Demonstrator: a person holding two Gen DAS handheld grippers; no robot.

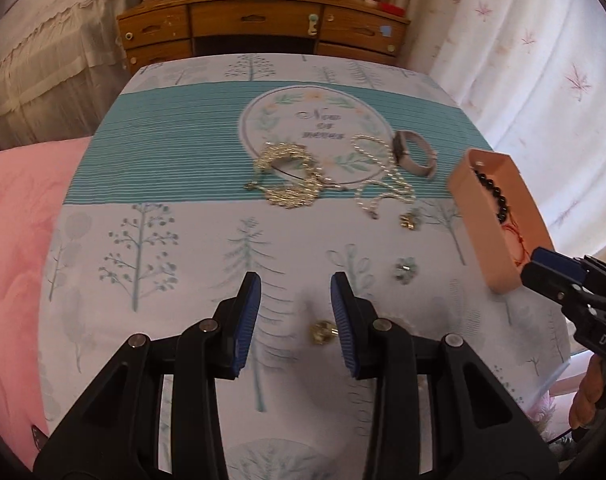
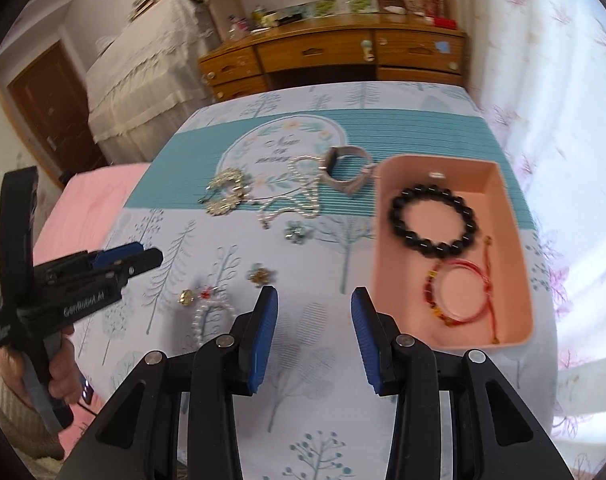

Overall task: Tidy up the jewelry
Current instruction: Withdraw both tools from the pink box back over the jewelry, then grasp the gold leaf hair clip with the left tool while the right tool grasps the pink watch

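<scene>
Both grippers, left gripper (image 1: 296, 320) and right gripper (image 2: 314, 334), stand parted and empty above a tree-patterned cloth (image 1: 183, 272). Ahead lie scattered jewelry (image 1: 291, 176); right of it, a pink box (image 2: 515, 280); beyond, a wooden dresser (image 1: 259, 24) and curtains (image 1: 523, 60).

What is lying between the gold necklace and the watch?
The pearl necklace lies between the gold necklace and the watch, on the bedspread; the left wrist view shows it best.
</scene>
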